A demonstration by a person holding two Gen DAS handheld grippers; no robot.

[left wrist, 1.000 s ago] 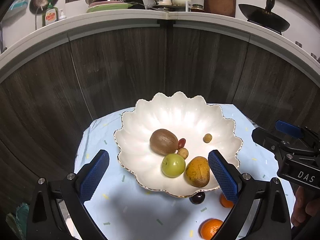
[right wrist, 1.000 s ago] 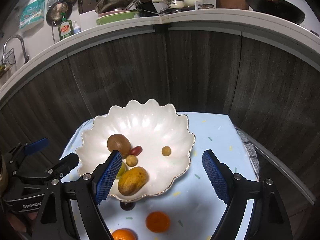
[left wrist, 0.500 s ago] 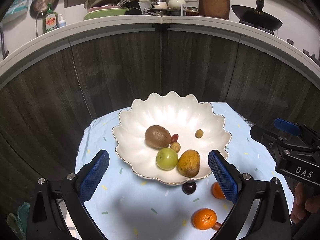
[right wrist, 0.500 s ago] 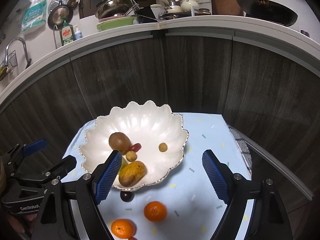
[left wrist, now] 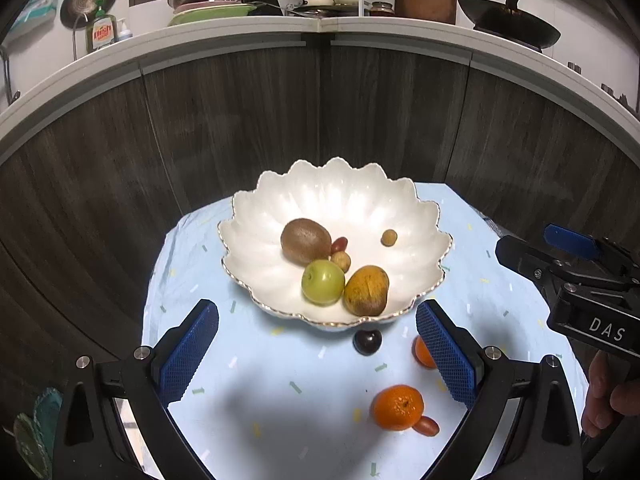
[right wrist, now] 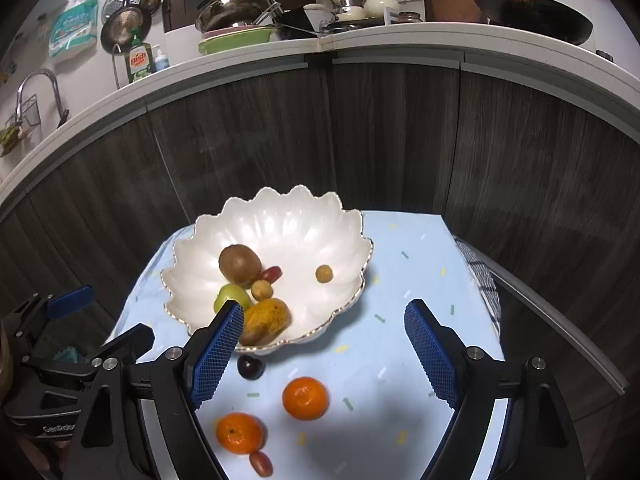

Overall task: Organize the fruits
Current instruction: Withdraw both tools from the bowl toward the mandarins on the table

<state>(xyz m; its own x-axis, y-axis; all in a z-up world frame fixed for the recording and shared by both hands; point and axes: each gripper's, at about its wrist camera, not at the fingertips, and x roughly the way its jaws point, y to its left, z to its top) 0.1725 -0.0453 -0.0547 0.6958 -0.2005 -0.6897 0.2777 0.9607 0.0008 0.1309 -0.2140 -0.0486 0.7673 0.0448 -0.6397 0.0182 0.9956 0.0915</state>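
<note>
A white scalloped bowl [left wrist: 280, 216] [right wrist: 304, 220] sits on a light blue cloth. It holds a kiwi [left wrist: 305, 240], a green apple [left wrist: 323, 282], a mango [left wrist: 366, 290] and a few small fruits. In front of the bowl lie a dark plum [left wrist: 367, 342] [right wrist: 250, 367], two tangerines [right wrist: 305, 397] [right wrist: 239, 432] and a red grape tomato [right wrist: 261, 463]. My left gripper [left wrist: 316, 356] is open and empty above the cloth, short of the bowl. My right gripper [right wrist: 322, 354] is open and empty above the tangerines.
The blue cloth [left wrist: 248, 392] covers a small table whose edges fall off left and right. Dark wood cabinet fronts [left wrist: 320, 120] rise behind it under a white counter with dishes. A checked towel [right wrist: 482, 284] hangs at the table's right edge.
Both grippers have drawn back and up from the bowl. The bowl looks smaller, and the plum, tangerines and tomato in front of it have come into fuller view.
</note>
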